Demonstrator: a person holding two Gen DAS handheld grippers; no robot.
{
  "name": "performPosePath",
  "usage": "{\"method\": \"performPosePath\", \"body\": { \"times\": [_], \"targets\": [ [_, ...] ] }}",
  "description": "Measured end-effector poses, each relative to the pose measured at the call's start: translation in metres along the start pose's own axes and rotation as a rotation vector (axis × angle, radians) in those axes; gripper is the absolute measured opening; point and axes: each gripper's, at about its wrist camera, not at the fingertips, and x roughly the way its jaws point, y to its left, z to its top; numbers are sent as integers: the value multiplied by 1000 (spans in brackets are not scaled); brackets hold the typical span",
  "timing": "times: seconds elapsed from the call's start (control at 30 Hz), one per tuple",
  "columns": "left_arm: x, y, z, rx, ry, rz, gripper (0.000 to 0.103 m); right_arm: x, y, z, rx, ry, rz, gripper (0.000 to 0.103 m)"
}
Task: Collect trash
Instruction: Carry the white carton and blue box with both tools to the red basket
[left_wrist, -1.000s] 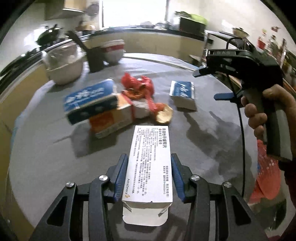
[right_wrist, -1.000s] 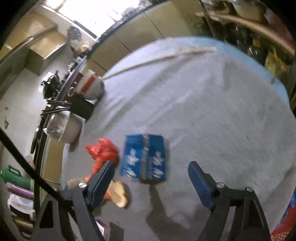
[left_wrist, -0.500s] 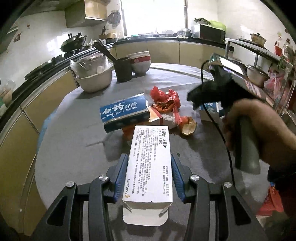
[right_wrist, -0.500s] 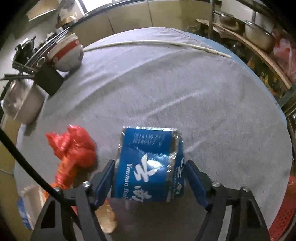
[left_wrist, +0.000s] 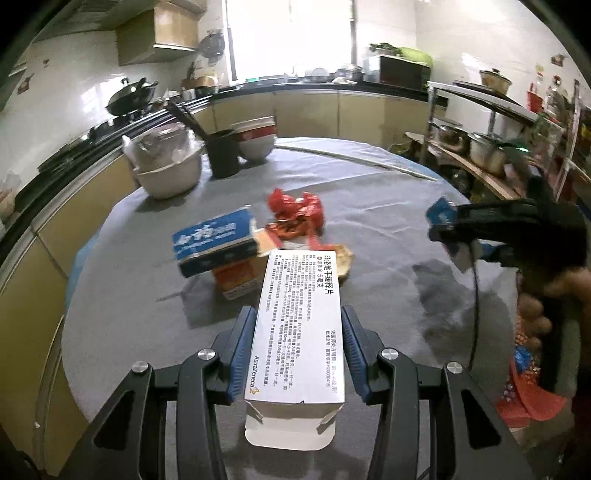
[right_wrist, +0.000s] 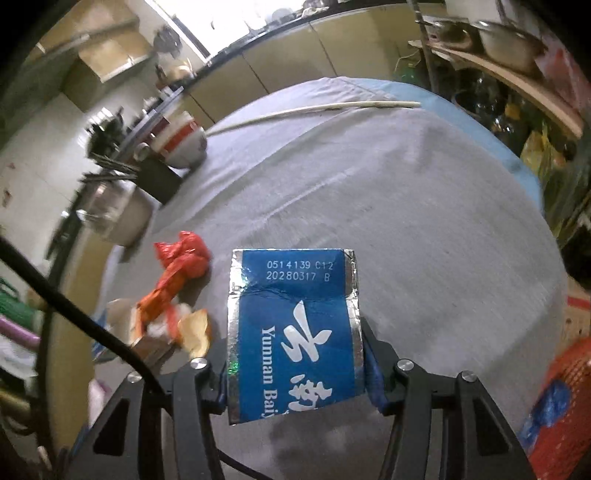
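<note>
my left claw (left_wrist: 297, 347) is clamped on the white medicine carton (left_wrist: 301, 325), pads flat on its long sides, carton clear of the worktop (left_wrist: 369, 206). my right claw (right_wrist: 295, 369) is closing its jaws on the blue foil-edged box (right_wrist: 295, 328), which sits between the pads and looks already pinched. to do this step well: finish the squeeze gently, since an empty box crushes or skews; keep the box square to the pads before carrying it off. remaining trash lies mid-worktop: a blue toothpaste box (left_wrist: 214, 240) on an orange carton (left_wrist: 236, 280), a red wrapper (left_wrist: 295, 210). the worktop is round, under a grey cloth, in a kitchen; bowls (left_wrist: 255, 144) and a chopstick holder (left_wrist: 223, 155) stand at its far edge.
</note>
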Motion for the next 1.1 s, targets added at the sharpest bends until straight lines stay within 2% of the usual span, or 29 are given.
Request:
{"method": "performPosePath", "body": {
  "times": [0.13, 0.33, 0.67, 0.97, 1.1],
  "targets": [
    [-3, -17, 1, 26, -2, -37, 48, -39, -28, -22, 29, -49, 89, 58],
    [-2, -49, 0, 83, 2, -109, 48, -86, -81, -53, 84, -123, 140, 58],
    [-3, -103, 0, 178, 26, -236, 48, -138, -151, -97, 166, -205, 121, 58],
    [-7, -180, -6, 352, 57, -389, 48, -173, -227, -136, 282, -236, 8, 58],
    [-4, -217, -13, 424, 94, -446, 48, -182, -260, -157, 361, -233, -24, 58]
  ]
}}
